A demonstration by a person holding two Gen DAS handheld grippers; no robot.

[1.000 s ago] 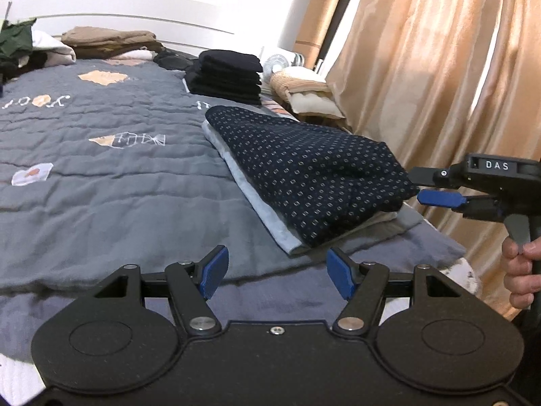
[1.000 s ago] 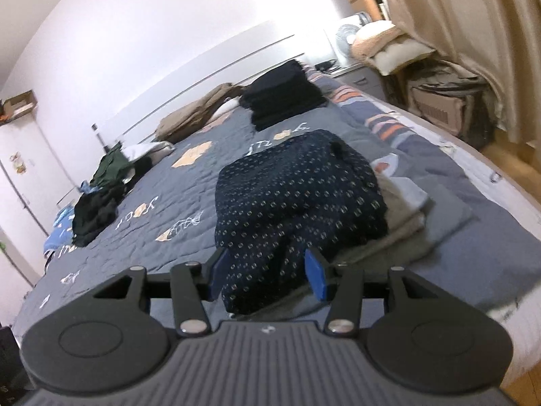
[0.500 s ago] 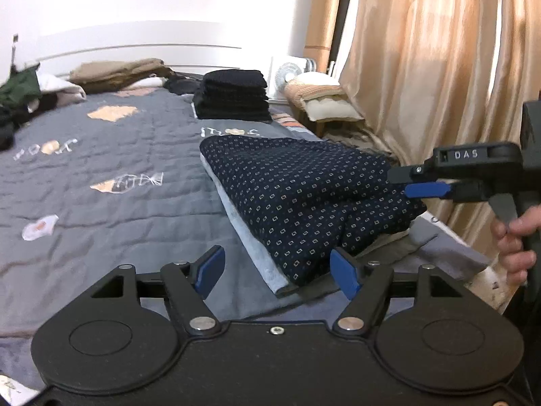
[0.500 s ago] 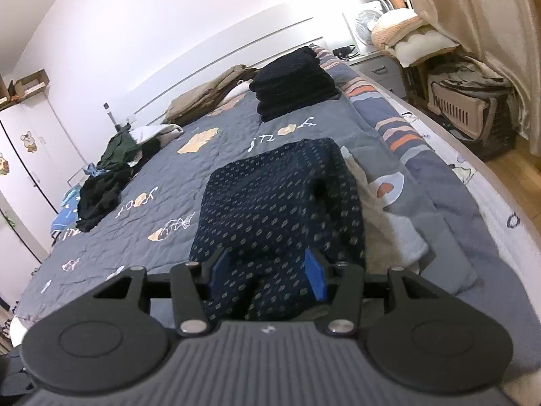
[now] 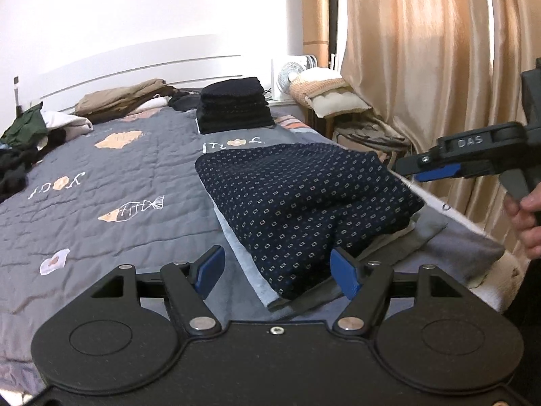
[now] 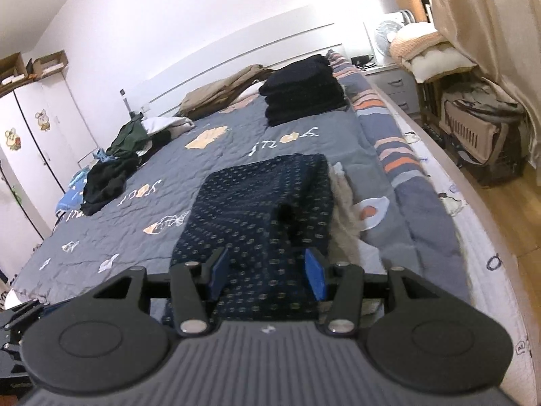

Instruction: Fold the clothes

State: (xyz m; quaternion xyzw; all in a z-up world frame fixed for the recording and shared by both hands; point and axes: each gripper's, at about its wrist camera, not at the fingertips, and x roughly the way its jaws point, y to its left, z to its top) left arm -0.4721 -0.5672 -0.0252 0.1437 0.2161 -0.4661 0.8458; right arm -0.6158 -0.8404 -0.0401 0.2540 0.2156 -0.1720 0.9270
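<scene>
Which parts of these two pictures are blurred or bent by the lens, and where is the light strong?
Left wrist view: headboard curves with the fisheye, curtain glows from backlight, patterned garment is sharp. Right wrist view: white bed edge is smeared, garment slightly soft, wall washed pale.

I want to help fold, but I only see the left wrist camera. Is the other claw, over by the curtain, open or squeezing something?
Observer: The right claw is open. Its blue pads stand apart above the folded navy dotted garment, pinching nothing.
Child: Are there more clothes I can't see?
Observer: Yes, a crumpled light blue cloth lies at the left edge of the grey quilted bed, beside the black clothes heap.
Child: What's past that side of the bed?
Observer: A tall white wardrobe with cartoon animal stickers on its doors.
</scene>
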